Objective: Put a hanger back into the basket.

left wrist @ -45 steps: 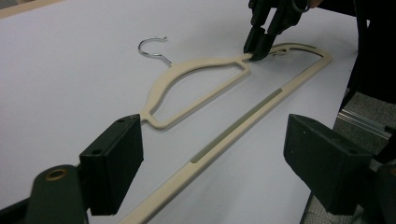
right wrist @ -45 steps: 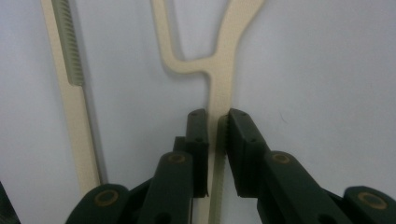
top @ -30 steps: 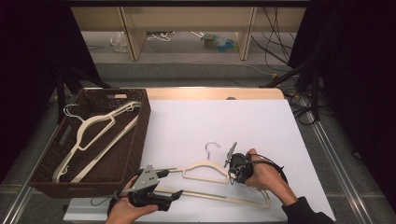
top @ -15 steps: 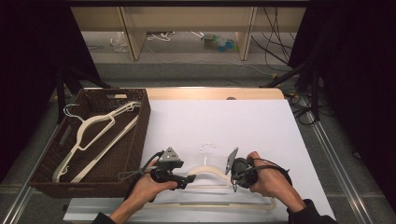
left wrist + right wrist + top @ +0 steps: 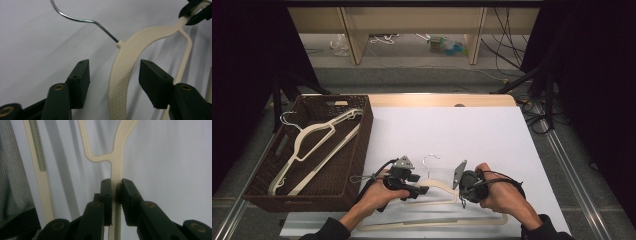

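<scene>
At lower centre of the high view, right gripper pinching cream hanger, left gripper just closing, jaws around hanger's shoulder, not touching, basket at left.

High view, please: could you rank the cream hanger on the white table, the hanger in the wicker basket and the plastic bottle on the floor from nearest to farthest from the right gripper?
From the right gripper:
1. Cream hanger, clamped in its jaws.
2. Basket hanger, far left in the wicker basket.
3. Plastic bottle, on the floor beyond the table.
</scene>
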{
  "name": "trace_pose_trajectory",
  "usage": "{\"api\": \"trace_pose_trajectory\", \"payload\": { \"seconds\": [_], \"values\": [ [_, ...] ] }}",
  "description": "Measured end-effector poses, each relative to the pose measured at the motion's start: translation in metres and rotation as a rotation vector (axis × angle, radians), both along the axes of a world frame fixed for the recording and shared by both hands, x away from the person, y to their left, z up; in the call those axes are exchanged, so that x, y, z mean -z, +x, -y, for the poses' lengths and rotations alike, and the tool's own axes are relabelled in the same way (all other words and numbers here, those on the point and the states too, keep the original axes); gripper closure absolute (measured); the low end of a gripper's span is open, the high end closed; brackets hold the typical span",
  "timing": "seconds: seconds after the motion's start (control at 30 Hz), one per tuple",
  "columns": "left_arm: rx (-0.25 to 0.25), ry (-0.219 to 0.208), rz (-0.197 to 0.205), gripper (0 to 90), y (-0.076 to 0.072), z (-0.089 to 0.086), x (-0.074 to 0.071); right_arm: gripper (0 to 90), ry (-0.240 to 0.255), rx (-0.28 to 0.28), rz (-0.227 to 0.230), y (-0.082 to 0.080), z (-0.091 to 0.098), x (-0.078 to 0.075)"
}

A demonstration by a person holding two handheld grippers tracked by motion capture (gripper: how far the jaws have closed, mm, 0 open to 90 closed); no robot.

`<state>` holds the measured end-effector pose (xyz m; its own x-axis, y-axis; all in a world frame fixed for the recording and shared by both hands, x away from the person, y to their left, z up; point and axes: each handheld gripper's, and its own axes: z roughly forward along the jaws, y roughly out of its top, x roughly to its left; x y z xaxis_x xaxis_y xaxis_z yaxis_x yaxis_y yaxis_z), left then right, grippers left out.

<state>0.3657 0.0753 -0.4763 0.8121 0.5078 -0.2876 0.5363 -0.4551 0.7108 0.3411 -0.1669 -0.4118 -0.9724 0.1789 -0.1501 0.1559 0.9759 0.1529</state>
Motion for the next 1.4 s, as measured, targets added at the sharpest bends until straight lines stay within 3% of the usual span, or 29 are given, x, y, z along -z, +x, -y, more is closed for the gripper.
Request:
{"api": "trace_pose_trajectory", "payload": {
  "seconds": [0.2, 0.4, 0.43, 0.47, 0.57, 0.7, 0.77, 0.87, 0.93, 0.97, 1.0, 1.07, 1.13, 1.17, 1.27, 1.4],
  "values": [
    [0.066, -0.022, -0.015, 61.4, -0.001, 0.000, -0.006, 80.4, 0.007, -0.037, 0.008, -0.002, -0.001, -0.002],
    [0.122, -0.022, -0.036, 68.7, -0.002, -0.003, -0.011, 80.5, 0.004, -0.071, 0.006, -0.003, 0.000, -0.003],
    [0.131, -0.034, -0.043, 68.7, -0.003, -0.003, -0.012, 80.5, 0.004, -0.071, 0.006, -0.003, 0.000, -0.003],
    [0.148, -0.049, -0.051, 70.9, -0.004, -0.005, -0.015, 80.5, 0.005, -0.117, 0.010, -0.002, 0.001, -0.002],
    [0.166, -0.101, -0.067, 75.7, -0.007, -0.007, -0.023, 80.2, -0.001, -0.110, 0.002, -0.001, 0.004, -0.001],
    [0.180, -0.100, -0.054, 78.1, -0.010, -0.009, -0.030, 79.9, 0.035, -0.126, -0.002, 0.001, 0.008, -0.003],
    [0.189, -0.124, -0.063, 79.2, -0.013, -0.011, -0.034, 79.2, 0.078, -0.099, -0.018, -0.002, 0.010, -0.006],
    [0.202, -0.142, -0.075, 81.6, -0.015, -0.012, -0.037, 78.1, 0.096, -0.085, -0.008, -0.003, 0.012, -0.009],
    [0.209, -0.158, -0.086, 83.0, -0.019, -0.011, -0.041, 75.2, 0.120, -0.075, -0.006, -0.003, 0.014, -0.013],
    [0.200, -0.182, -0.097, 84.0, -0.022, -0.010, -0.042, 68.6, 0.168, -0.056, -0.003, -0.003, 0.016, -0.019],
    [0.208, -0.189, -0.105, 84.0, -0.024, -0.009, -0.045, 68.6, 0.168, -0.056, -0.003, -0.003, 0.016, -0.019],
    [0.212, -0.212, -0.106, 85.7, -0.027, -0.008, -0.048, 60.6, 0.232, -0.030, -0.008, -0.004, 0.018, -0.029],
    [0.193, -0.201, -0.087, 85.8, -0.031, -0.006, -0.053, 57.4, 0.253, -0.011, -0.008, -0.005, 0.018, -0.033],
    [0.188, -0.216, -0.081, 85.8, -0.031, -0.006, -0.054, 56.2, 0.267, 0.003, 0.000, -0.006, 0.019, -0.036],
    [0.134, -0.213, -0.064, 85.8, -0.029, -0.011, -0.057, 51.8, 0.332, 0.036, 0.065, -0.006, 0.023, -0.047],
    [0.091, -0.241, -0.087, 85.8, -0.025, -0.019, -0.060, 50.0, 0.368, 0.070, 0.098, -0.004, 0.027, -0.051]
  ]
}}
